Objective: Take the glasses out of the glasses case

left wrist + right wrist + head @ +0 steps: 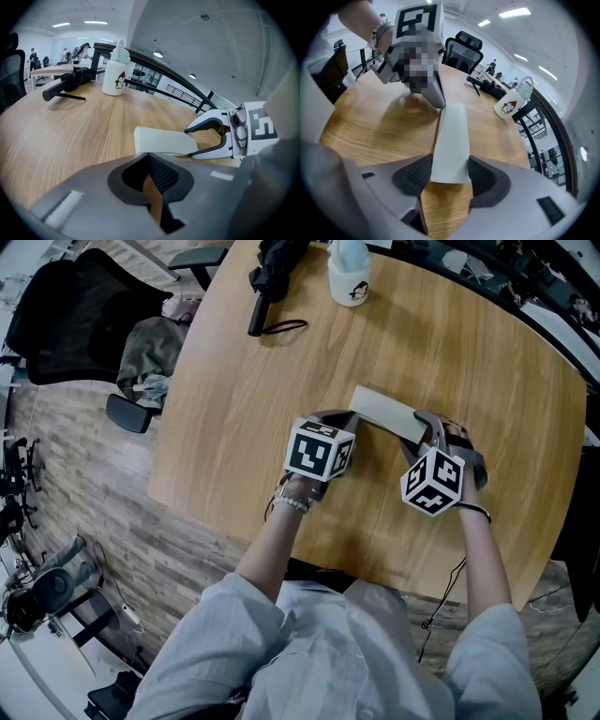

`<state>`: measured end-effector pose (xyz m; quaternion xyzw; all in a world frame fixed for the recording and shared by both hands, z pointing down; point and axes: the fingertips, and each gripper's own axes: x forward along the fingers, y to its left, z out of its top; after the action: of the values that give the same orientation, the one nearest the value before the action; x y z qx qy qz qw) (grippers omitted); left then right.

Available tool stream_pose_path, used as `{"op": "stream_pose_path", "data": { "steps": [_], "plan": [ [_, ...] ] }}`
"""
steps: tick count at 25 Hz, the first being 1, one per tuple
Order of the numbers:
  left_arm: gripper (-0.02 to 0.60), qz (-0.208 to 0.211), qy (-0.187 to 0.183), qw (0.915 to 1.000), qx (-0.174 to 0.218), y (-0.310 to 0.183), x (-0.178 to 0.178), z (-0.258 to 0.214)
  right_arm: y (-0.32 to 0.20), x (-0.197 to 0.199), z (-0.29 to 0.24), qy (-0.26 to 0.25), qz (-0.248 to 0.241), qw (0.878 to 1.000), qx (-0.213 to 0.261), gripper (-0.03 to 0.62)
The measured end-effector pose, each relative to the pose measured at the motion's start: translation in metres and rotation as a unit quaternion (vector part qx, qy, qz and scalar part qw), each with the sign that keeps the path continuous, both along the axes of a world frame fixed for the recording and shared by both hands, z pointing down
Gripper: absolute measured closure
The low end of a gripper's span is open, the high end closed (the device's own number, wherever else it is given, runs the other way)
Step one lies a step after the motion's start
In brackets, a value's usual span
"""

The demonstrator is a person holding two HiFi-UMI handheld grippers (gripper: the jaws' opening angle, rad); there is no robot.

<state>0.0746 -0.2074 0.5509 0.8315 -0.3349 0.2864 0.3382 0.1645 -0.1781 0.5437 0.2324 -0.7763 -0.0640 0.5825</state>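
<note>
1. Wooden round table (234, 409), open office; work sits at its near edge.
2. Right gripper (449, 180): pads clamped on one end of the glasses case (452, 136). The case appears closed and lies on the table.
3. Left gripper (152, 183): jaws barely apart, a slit of wood showing and nothing between them. Its tips are at the case's opposite end.
4. White container (349, 277) and folded umbrella (272, 277): well apart, far side.
5. Assessment: opening step; no glasses visible. The next move probably needs the left gripper to catch the lid edge while the right steadies the case.
</note>
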Motion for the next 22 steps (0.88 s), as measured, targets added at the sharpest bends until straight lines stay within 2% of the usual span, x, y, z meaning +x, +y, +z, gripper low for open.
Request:
{"op": "stream_pose_path", "data": {
  "steps": [17, 19, 22],
  "plan": [
    [0.577, -0.004, -0.005, 1.0000, 0.005, -0.001, -0.001, 0.001, -0.006, 0.002, -0.013, -0.076, -0.001, 0.991, -0.114, 0.364],
    [0.577, -0.005, -0.005, 1.0000, 0.005, 0.000, 0.000, 0.001, -0.008, 0.003, -0.017, -0.080, -0.002, 0.990, -0.117, 0.364],
    [0.577, -0.005, -0.005, 1.0000, 0.005, 0.000, 0.000, 0.001, -0.008, 0.003, -0.024, -0.078, -0.010, 0.992, -0.100, 0.414]
  ]
}}
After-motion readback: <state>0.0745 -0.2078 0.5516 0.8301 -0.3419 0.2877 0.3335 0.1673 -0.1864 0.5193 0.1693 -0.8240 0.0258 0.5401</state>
